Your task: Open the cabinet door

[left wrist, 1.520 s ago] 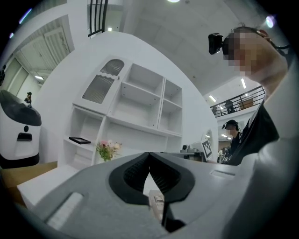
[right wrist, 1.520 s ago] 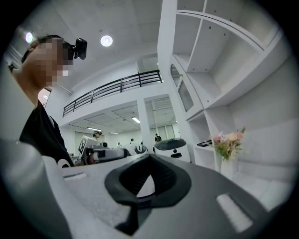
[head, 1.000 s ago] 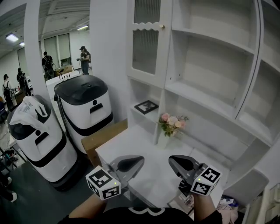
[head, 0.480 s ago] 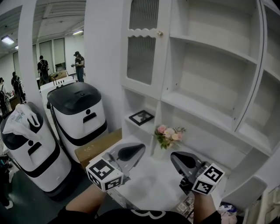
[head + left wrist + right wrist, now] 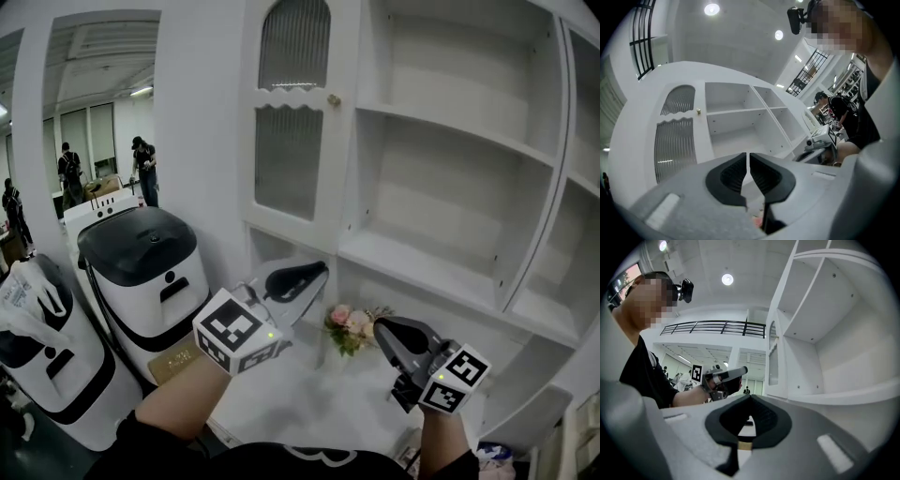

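both grippers raised before the closed cabinet door

the left gripper [image 5: 314, 274] has its jaws drawn together to a thin slit with nothing between them, and the right gripper [image 5: 386, 330], at its 4 o'clock, has its jaws closed and empty too. in the head view the ribbed-glass cabinet door [image 5: 291, 173] stands at 12 o'clock from the left gripper, apart from it, with its small knob [image 5: 333, 99] on the door's 3 o'clock edge. a bunch of flowers [image 5: 352, 323] sits between the grippers on the white table [image 5: 309, 403].
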{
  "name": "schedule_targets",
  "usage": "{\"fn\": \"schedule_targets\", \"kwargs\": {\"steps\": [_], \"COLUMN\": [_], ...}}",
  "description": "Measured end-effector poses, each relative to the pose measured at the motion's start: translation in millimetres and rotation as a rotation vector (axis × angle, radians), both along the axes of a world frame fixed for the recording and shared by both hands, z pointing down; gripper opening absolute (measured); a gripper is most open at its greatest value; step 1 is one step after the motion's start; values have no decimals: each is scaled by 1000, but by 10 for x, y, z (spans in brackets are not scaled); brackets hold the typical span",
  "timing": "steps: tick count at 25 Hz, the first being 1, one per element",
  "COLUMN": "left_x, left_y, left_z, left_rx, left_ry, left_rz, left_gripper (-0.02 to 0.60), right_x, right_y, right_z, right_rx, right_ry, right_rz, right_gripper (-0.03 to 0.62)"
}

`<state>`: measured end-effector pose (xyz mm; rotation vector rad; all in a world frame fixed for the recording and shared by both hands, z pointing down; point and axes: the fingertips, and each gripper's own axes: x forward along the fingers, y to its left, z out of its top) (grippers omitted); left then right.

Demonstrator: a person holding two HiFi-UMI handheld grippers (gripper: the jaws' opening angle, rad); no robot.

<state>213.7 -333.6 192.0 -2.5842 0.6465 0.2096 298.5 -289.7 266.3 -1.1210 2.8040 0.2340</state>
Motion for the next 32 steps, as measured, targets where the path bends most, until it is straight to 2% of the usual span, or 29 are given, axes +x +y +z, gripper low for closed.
{"fn": "schedule_targets", "kwargs": {"steps": [4,10,15,16,18,21,25,28,32], "left_x": [38,109,28,15,-4,-16,80,171,214], "left_y": [-196,-468,-784,-861,-1015,-1216,-1429,-1518,-1641], "left_z": [-493,-1063,-1570,-1663,-1836,-2063,-2182,-2219,-2276], "left_rx": [102,198,265,273,289,318,327,357,409], "left_ry": [-3,-1,76,85,99,117,73,46,25], "left_rz": [26,57,40,35,19,-15,-34,-43,-68], "left_gripper": [6,6,12,27,99,132,228,265,268], "right_x": [51,154,231,246,283,343,388,404,399], "right_y": [-108,-224,-289,-303,-320,-329,-348,-354,-366], "right_z": [-174,-292,-307,-297,-272,-229,-140,-69,29], "right_rx": [27,40,43,40,32,20,0,-15,-33], "right_ry": [12,60,77,79,82,83,75,69,61], "right_rz": [61,155,214,225,247,278,313,329,342], "right_gripper": [-5,-5,-5,-5,-5,-5,-5,-5,-5]}}
